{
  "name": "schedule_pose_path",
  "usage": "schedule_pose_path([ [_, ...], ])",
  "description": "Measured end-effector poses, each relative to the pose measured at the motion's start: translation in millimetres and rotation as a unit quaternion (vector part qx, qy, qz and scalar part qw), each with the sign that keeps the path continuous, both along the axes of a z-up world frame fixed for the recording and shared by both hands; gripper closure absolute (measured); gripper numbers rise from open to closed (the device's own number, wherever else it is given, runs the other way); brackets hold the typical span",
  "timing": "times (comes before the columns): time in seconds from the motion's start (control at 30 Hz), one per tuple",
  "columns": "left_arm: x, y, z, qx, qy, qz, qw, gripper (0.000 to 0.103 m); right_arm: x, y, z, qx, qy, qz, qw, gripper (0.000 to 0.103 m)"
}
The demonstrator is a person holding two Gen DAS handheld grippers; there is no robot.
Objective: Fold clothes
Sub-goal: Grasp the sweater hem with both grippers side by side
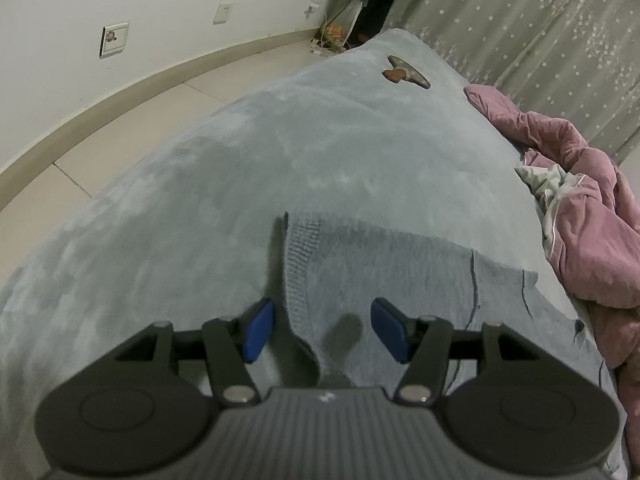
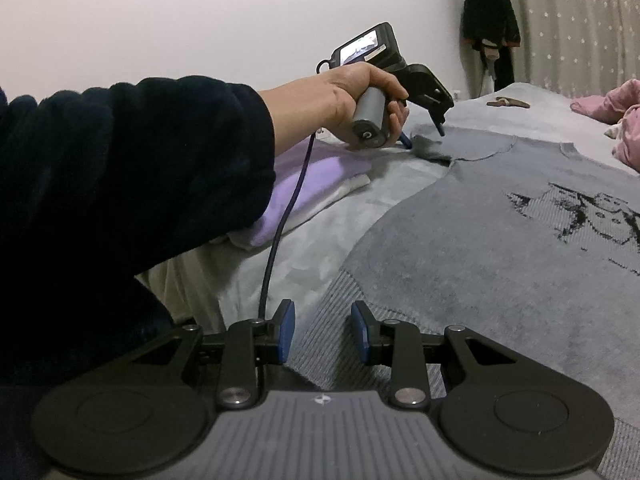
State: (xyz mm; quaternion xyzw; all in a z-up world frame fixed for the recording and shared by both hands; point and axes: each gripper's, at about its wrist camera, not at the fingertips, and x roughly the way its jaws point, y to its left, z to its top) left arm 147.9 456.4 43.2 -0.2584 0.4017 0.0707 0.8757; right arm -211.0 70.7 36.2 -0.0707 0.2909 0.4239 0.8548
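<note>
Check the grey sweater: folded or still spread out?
Spread. The grey sweater lies flat on the bed, cat print facing up; only its sleeve end near the left tool looks bunched.

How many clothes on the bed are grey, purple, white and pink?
Grey: 1, the sweater
Purple: 1, the folded top
White: 1, the folded piece under it
Pink: 1, the crumpled heap
Total: 4
</note>
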Motion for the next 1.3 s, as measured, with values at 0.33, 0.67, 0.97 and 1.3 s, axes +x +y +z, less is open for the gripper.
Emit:
schedule_pose_path([
  [0.33,16,6,-1,0.016,-0.009,0.008,0.9998,0.052,2,-11,-3,0.006,0.008,-0.010,1.000,0.073],
  [0.67,32,-14,0,0.118,0.001,0.005,0.9930,0.096,6,-22,-5,0.012,0.014,-0.016,1.000,0.082],
  [0.97,24,-14,18,0.110,-0.019,0.021,0.9935,0.097,14,-36,-3,0.054,0.051,-0.032,0.997,0.094],
  [1.3,19,-7,32,0.054,-0.056,0.035,0.9964,0.097,21,-55,-4,0.120,0.105,-0.045,0.986,0.094],
])
